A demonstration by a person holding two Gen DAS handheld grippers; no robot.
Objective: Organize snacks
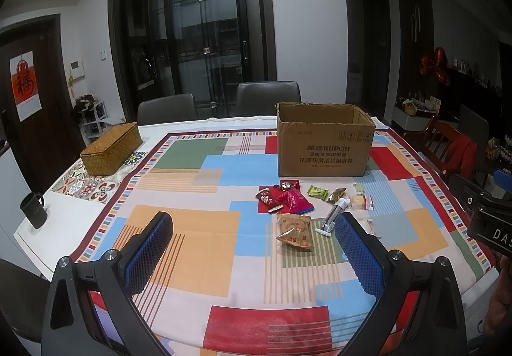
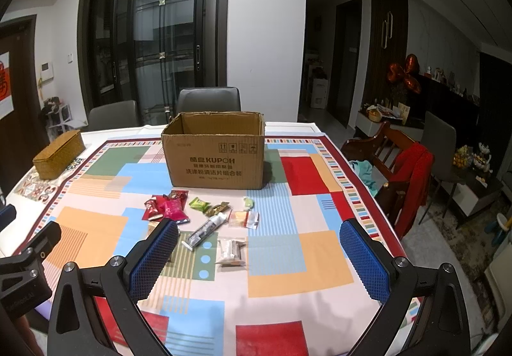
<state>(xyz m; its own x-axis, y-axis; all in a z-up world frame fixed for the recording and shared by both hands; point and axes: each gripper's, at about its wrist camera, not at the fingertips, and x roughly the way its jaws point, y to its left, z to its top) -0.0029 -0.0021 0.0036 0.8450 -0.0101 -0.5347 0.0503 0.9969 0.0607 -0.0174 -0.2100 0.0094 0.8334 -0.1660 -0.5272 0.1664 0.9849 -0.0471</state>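
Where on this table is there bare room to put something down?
Bare cloth lies between the wicker box and the cardboard box, and along the near edge by both claws. It is crowded just before the cardboard box, where the snack packets cluster.

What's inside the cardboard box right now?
Only the cardboard box's bare inner back and side walls show above its open top; nothing sticks out. Its front wall hides the floor in both views, so contents cannot be confirmed. The snack packets lie on the tablecloth in front.

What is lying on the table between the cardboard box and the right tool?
Loose snack packets and a grey tube lie on the tablecloth between the cardboard box and the open right tool, as the right wrist view shows.
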